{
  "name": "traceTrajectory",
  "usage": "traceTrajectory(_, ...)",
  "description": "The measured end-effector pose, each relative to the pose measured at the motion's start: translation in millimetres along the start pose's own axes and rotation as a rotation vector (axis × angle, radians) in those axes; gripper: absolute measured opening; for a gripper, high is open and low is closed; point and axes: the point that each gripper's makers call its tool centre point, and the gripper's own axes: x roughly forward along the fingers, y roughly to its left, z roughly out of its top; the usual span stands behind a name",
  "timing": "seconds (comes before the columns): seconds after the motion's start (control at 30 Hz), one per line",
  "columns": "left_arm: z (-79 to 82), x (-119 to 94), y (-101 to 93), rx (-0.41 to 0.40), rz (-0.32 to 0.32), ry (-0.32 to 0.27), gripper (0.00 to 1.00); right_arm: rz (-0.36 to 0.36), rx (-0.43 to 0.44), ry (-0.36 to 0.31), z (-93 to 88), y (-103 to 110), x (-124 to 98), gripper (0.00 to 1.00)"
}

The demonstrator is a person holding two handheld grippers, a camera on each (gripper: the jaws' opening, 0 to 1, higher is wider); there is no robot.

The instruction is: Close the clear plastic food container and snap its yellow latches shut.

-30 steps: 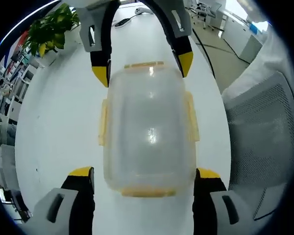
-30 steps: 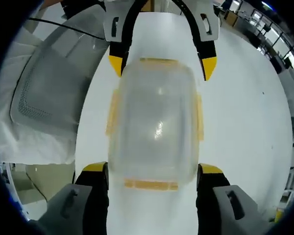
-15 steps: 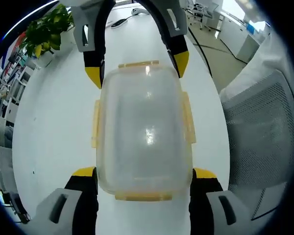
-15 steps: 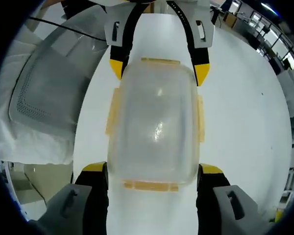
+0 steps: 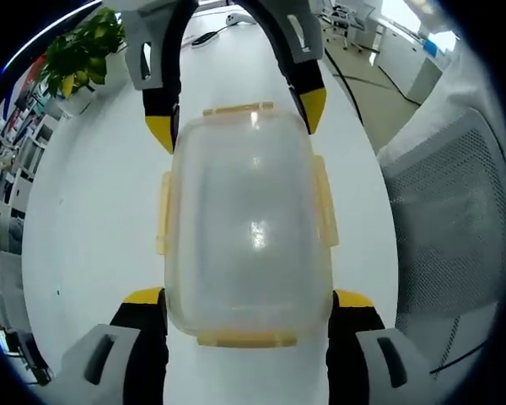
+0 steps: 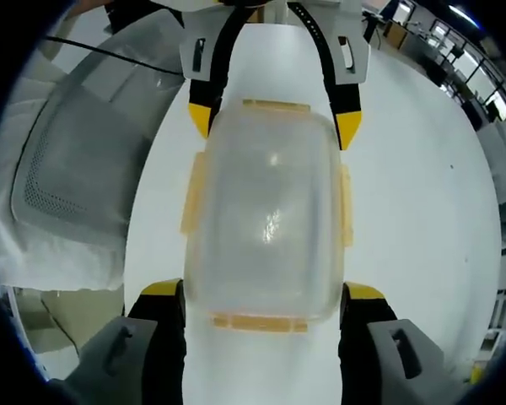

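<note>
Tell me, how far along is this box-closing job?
Done: the lid sits on the clear food container, which rests on the white table. In hand: the left gripper and right gripper straddle its opposite ends, jaws open. Left: the yellow latches, which seem to stick out sideways, not yet pressed down.

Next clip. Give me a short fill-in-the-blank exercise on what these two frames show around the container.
1. The clear container rests on a ____ table.
2. Its latches are coloured ____.
3. In the left gripper view, a leafy ____ stands at the table's far corner.
4. The left tool and the right tool meet the container from ____ ends.

Missing words: white; yellow; plant; opposite
</note>
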Motion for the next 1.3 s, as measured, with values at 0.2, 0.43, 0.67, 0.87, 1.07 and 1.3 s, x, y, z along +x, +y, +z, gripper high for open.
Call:
traceTrajectory(0.2, -18.1, -5, -0.2, -0.001, -0.003, 0.020, 0.74, -0.009, -0.009, -0.013, 19.5, -3, 7, 0.72)
traceTrajectory(0.43, -41.4, -11, -0.2, -0.004, -0.009, 0.039, 0.75, -0.010, -0.011, -0.033, 40.7, -6, 13, 0.72)
traceTrajectory(0.67, -55.9, -16, -3.7, -0.039, -0.008, 0.018, 0.75, -0.016, -0.038, -0.032, 59.5, -9, 20, 0.72)
traceTrajectory(0.87, -73.5, -21, -5.3, -0.046, -0.008, 0.043, 0.75, -0.021, -0.044, -0.050, 75.4, -9, 25, 0.72)
traceTrajectory(1.07, -85.3, -24, -7.5, -0.056, -0.010, 0.053, 0.76, -0.030, -0.051, -0.060, 88.4, -9, 30, 0.72)
traceTrajectory(1.3, -86.5, -23, -8.9, -0.064, -0.016, 0.053, 0.77, -0.033, -0.059, -0.053, 89.1, -10, 31, 0.73)
